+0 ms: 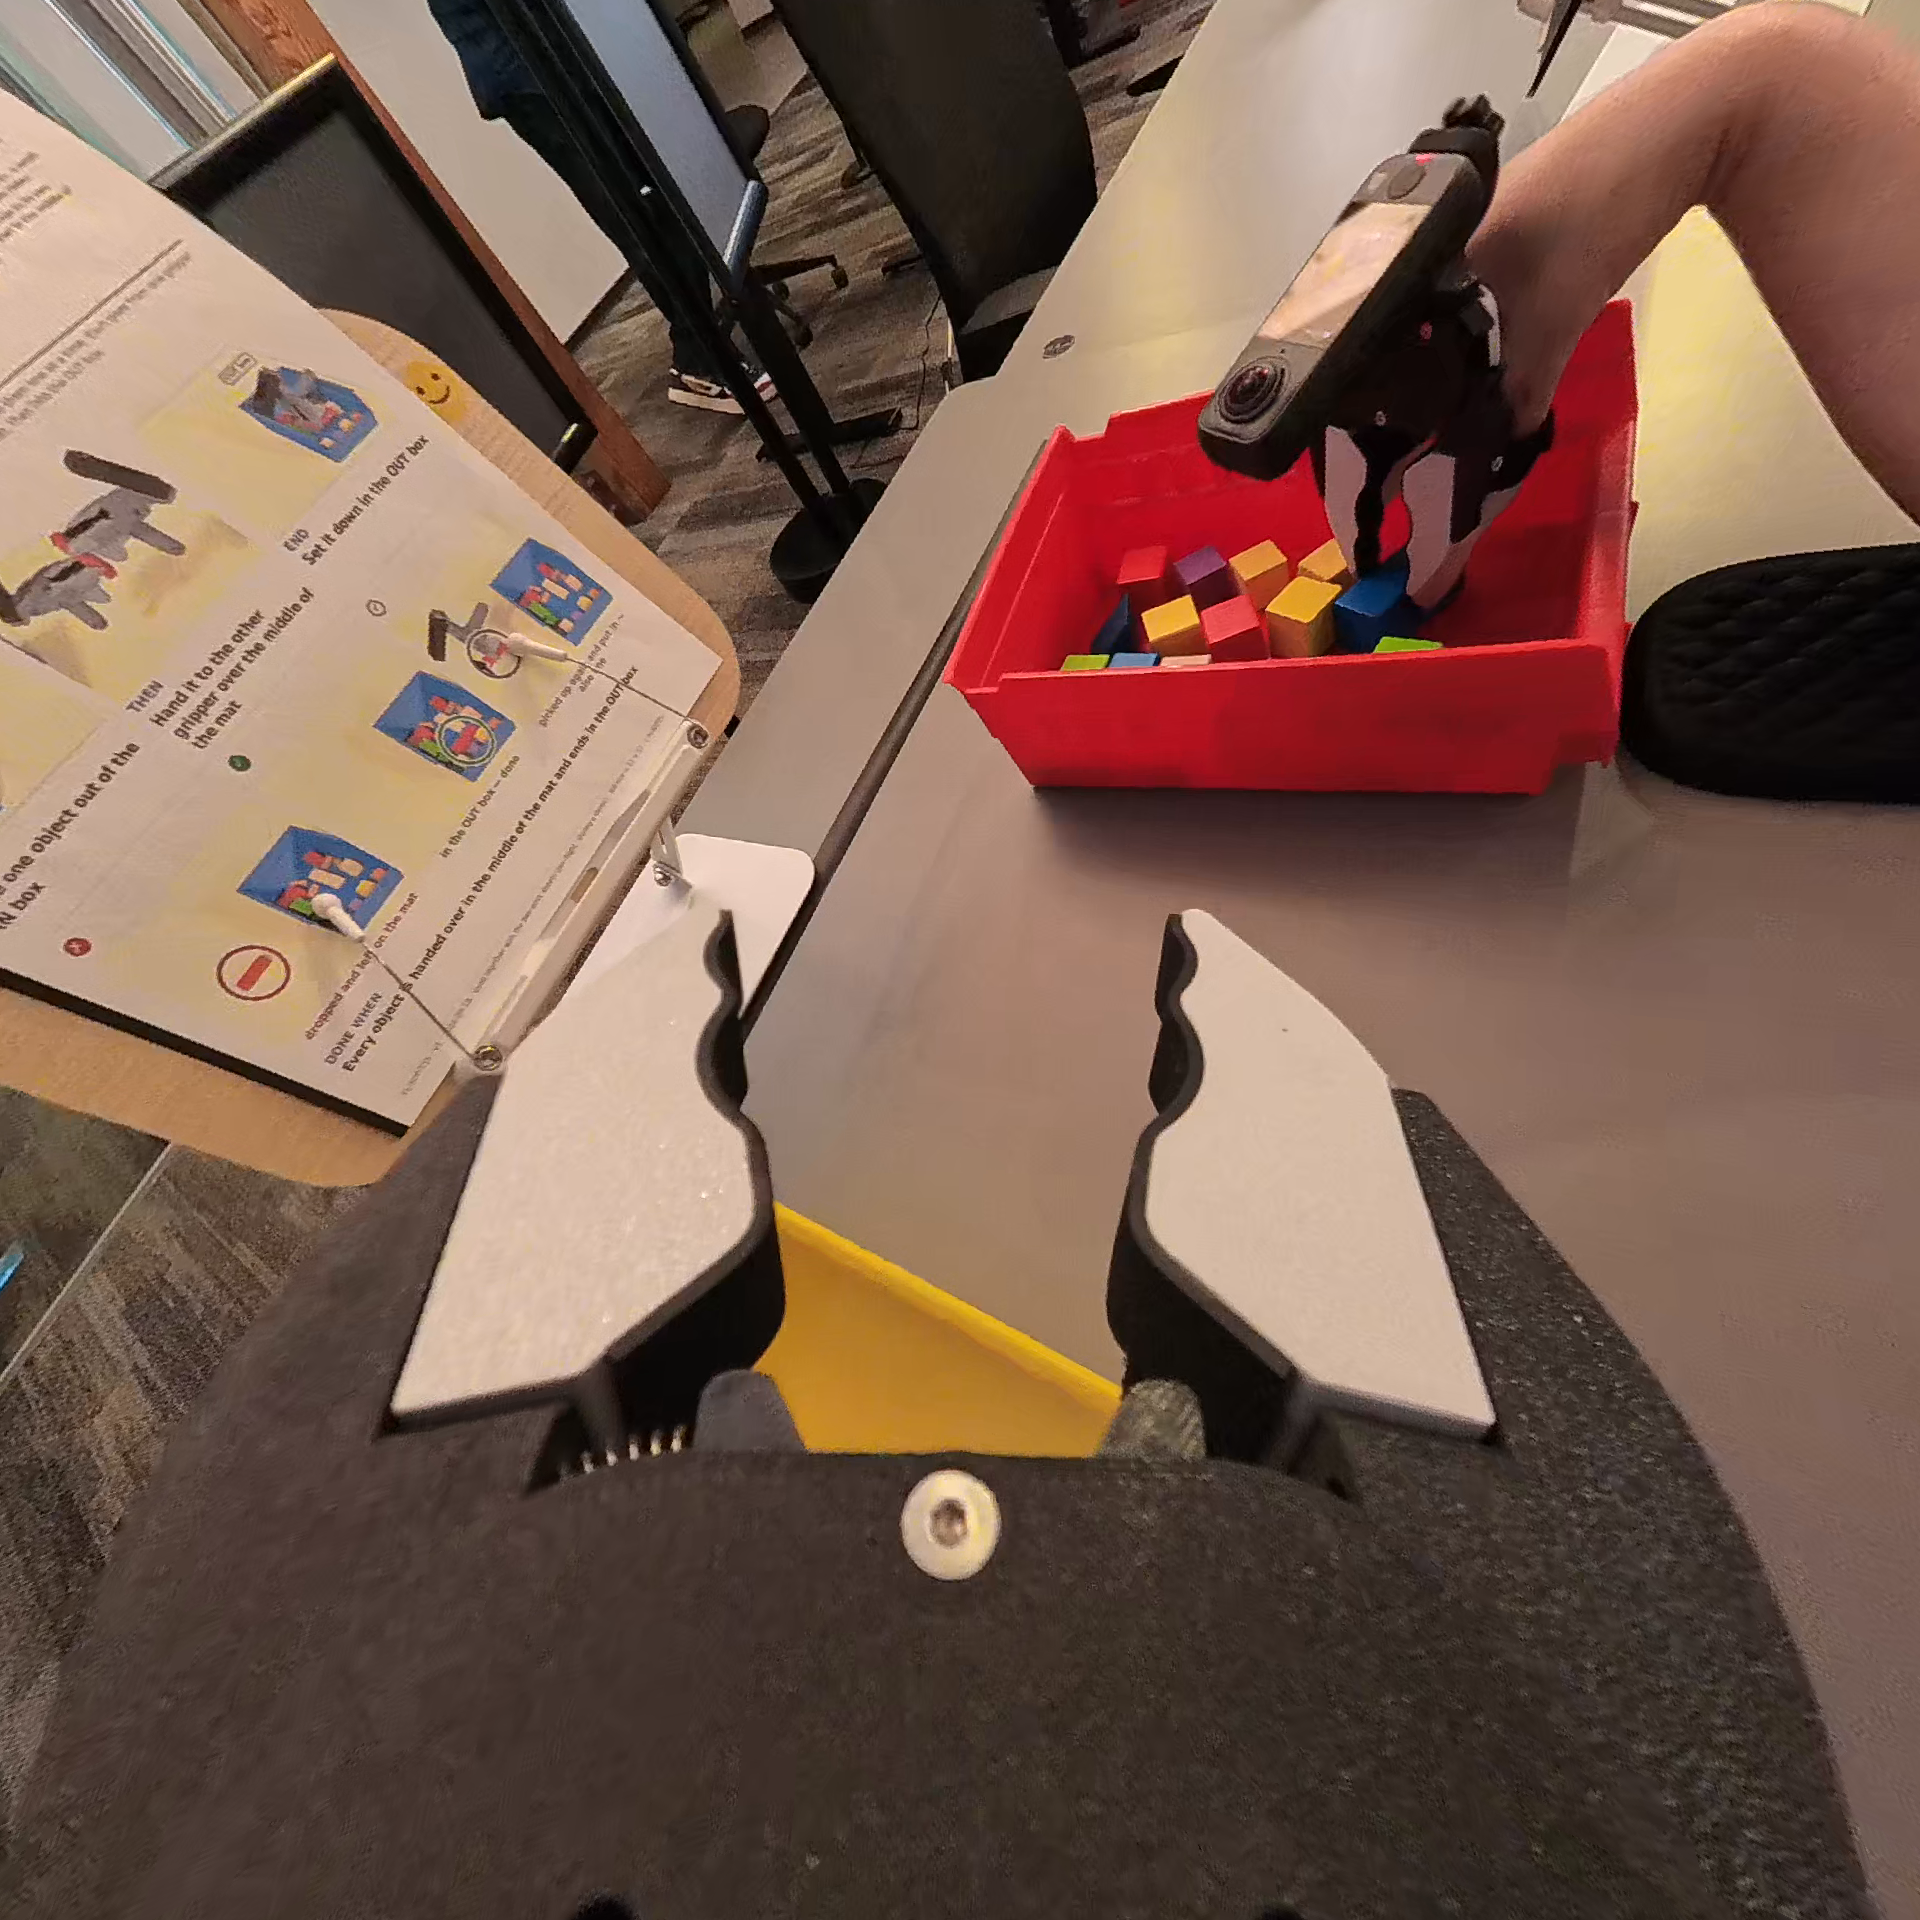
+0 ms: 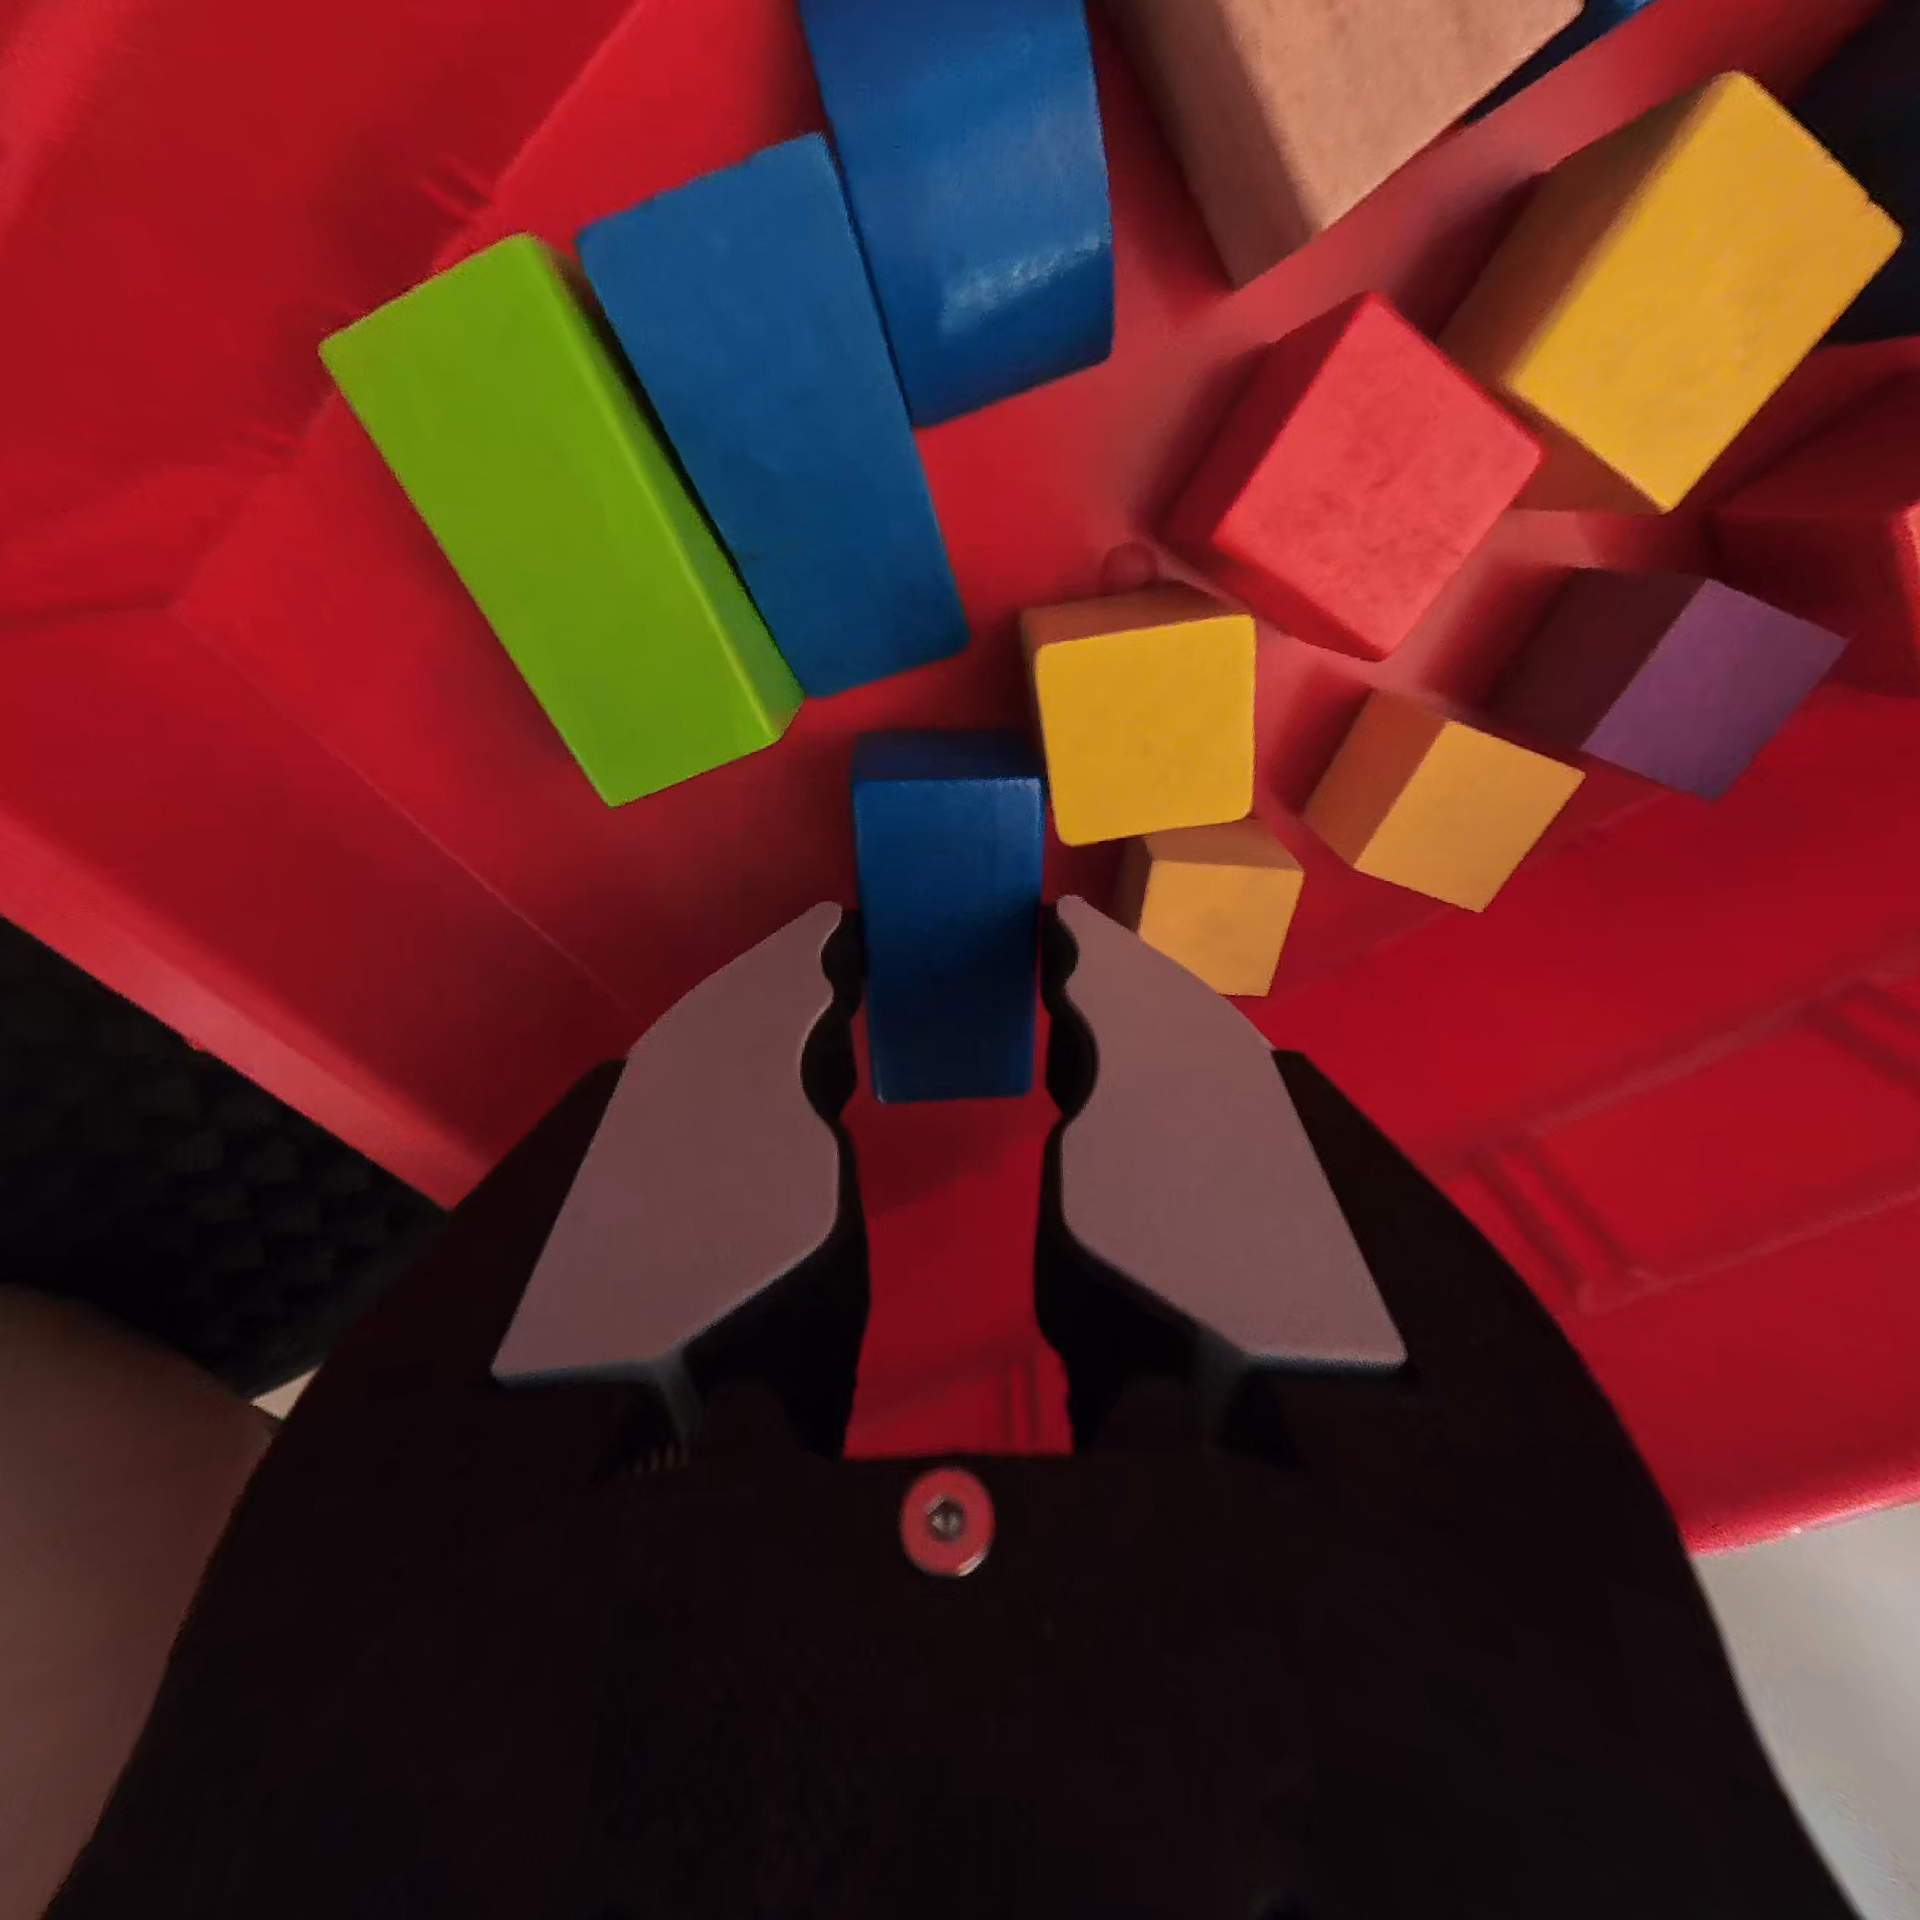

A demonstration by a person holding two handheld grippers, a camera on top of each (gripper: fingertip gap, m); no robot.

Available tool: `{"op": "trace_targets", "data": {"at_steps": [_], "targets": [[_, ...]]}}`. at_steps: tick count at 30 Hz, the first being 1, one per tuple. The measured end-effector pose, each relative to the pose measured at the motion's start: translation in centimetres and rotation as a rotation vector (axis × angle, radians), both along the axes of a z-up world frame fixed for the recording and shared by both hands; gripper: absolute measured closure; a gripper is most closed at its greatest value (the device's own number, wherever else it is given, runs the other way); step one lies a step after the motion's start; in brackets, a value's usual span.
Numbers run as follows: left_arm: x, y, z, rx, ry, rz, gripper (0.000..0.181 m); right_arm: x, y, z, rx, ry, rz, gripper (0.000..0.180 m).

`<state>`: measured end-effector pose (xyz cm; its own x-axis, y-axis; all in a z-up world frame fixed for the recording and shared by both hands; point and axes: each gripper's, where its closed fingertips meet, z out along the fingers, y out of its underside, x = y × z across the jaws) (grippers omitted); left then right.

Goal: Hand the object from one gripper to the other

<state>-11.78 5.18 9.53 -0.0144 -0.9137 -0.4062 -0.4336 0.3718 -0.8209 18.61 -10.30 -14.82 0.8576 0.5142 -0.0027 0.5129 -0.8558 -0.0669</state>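
A red bin [image 1: 1299, 717] on the grey table [image 1: 1247, 987] holds several coloured wooden blocks. My right gripper [image 1: 1397, 587], held by a person's hand, reaches down into the bin. In the right wrist view my right gripper [image 2: 948, 920] is shut on a small blue block [image 2: 945, 831], with both fingertips pressed against its sides. The block still sits low on the bin floor [image 2: 312, 935]. It also shows in the left wrist view as the blue block [image 1: 1371, 603]. My left gripper [image 1: 951, 935] is open and empty, well short of the red bin.
A yellow bin [image 1: 914, 1351] lies under my left gripper. A black mat [image 1: 1787, 675] sits to the right of the red bin. An instruction sheet on a board [image 1: 260, 675] stands at the left. Green [image 2: 551, 520], blue, yellow [image 2: 1143, 717], red and purple blocks surround the held one.
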Motion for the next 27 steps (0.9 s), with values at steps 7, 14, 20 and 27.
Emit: {"op": "trace_targets", "data": {"at_steps": [7,14,20,27], "targets": [[-1.8,1.6,1.0,-0.007,-0.025,0.062,0.103,0.6,0.1,1.8,0.052,-0.081,-0.027,0.145],[-9.0,8.7,1.8,-0.041,-0.040,0.422,0.100,3.8,0.4,7.8,0.299,-0.230,-0.132,0.146],[-17.0,18.2,-4.3,-0.217,0.077,0.907,0.100,10.2,1.3,10.6,0.497,-0.207,-0.614,0.144],[-20.7,19.2,-11.8,-0.527,0.332,1.044,0.105,10.8,2.5,6.0,0.397,0.012,-0.724,0.147]]}}
